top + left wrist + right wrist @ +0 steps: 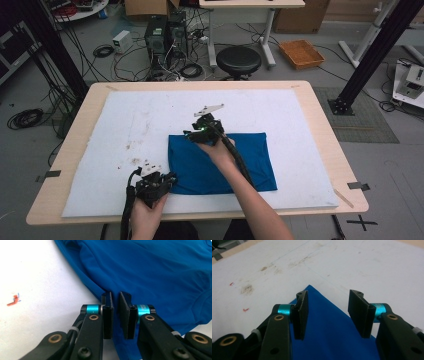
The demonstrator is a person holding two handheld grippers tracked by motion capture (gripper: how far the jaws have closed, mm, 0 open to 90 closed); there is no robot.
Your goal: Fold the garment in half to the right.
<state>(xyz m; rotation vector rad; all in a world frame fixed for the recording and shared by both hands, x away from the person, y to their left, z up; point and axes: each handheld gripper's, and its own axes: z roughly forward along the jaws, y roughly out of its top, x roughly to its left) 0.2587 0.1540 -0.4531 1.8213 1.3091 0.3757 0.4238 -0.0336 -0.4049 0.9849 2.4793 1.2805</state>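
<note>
A folded blue cloth lies flat on the white mat, right of centre. My left gripper is at the cloth's near left corner. In the left gripper view its jaws stand almost together, pinching the edge of the cloth. My right gripper is at the far left corner, with the hand and forearm lying across the fabric. In the right gripper view its jaws stand apart, one on each side of the pointed corner of the cloth, and the pads do not touch it.
Brown stains and small red marks dot the mat to the left of the cloth. The mat covers most of a wooden table. A black stool, computers and cables stand on the floor beyond the far edge.
</note>
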